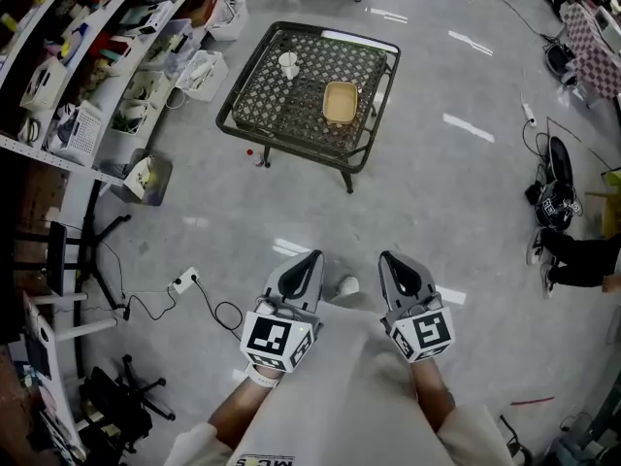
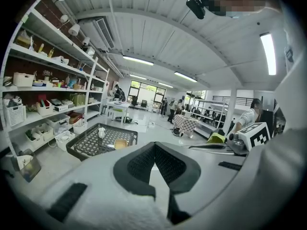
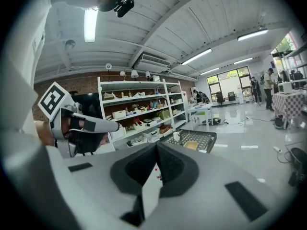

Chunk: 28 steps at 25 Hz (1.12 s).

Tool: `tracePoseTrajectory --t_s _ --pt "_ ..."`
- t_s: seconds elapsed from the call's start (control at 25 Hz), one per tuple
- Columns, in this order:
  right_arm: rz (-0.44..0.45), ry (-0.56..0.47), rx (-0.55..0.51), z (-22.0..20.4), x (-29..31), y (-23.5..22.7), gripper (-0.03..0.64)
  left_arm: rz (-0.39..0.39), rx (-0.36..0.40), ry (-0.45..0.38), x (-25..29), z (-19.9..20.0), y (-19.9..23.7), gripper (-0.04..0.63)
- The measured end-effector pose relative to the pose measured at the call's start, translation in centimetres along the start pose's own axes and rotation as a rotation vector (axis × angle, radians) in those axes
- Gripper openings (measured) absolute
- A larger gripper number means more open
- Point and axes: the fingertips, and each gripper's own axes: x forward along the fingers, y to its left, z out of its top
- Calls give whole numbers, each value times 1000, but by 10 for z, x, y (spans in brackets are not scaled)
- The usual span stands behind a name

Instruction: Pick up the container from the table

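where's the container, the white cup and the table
container [image 1: 340, 102] head view, middle of its tan inside
white cup [image 1: 289, 64] head view, its body
table [image 1: 277, 105] head view, bare mesh top

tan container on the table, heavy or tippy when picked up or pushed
Probably light: the tan container looks shallow, open-topped and empty. Its low, wide shape should resist tipping. On the lattice table it may catch rather than slide.

A lab workshop: stocked shelving [image 1: 109, 87], cables [image 1: 208, 303] over grey floor [image 1: 437, 197]
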Motion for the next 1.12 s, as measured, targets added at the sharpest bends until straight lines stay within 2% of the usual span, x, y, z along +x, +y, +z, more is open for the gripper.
tracePoseTrajectory --t_s 0.24,0.48,0.68,0.88,1.12 --pt "9 3 10 12 15 -16 17 8 -14 21 23 5 5 23" --pt "-32 -20 10 26 53 -43 17 -21 -35 7 65 18 30 23" --pt "-63 -16 0 47 104 -56 17 -49 -34 -5 109 48 71 23" --pt "-89 -19 -6 80 165 -66 17 -129 -29 -35 155 91 112 23" --pt "-140 -6 -1 110 251 -83 17 -198 -11 -20 208 132 179 23"
